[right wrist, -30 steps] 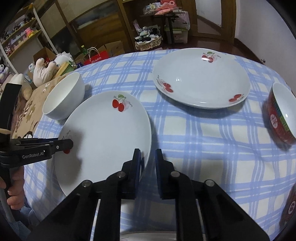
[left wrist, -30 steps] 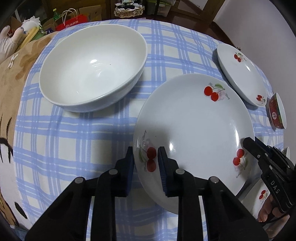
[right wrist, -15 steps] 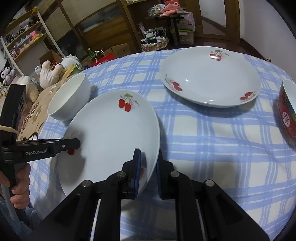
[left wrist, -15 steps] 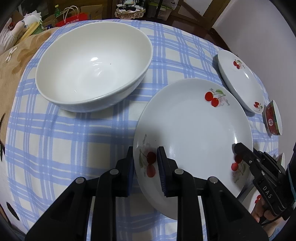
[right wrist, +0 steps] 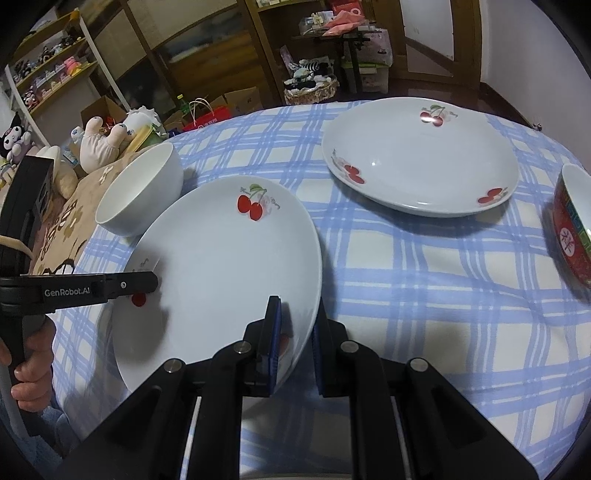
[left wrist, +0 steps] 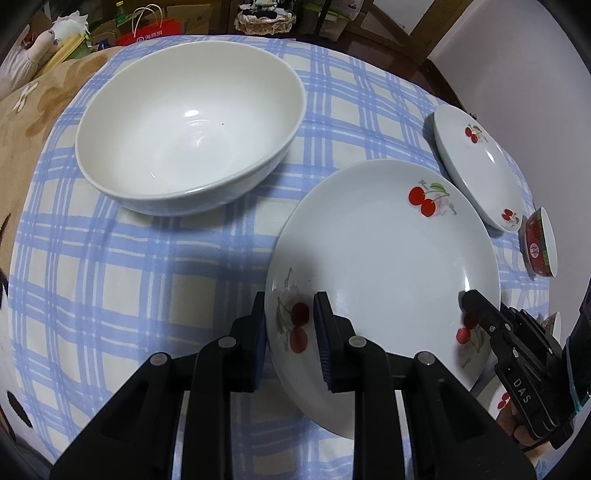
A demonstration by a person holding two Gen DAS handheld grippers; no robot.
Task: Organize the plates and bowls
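Jaws: left gripper (left wrist: 290,325) and right gripper (right wrist: 295,332) both pinching plate (left wrist: 384,266) rim | risk: uneven lift tilts plate, slips onto worktop (left wrist: 147,266)

Wooden shelves (right wrist: 48,79) crowded with plush toys line the left wall; a red shopping bag (right wrist: 208,118) and wicker basket (right wrist: 310,90) sit on the floor.

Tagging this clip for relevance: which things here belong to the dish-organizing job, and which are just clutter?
Job:
held cherry plate
left gripper
right gripper
second cherry plate
white bowl
red bowl

Lying about:
plush toys
red bag
basket
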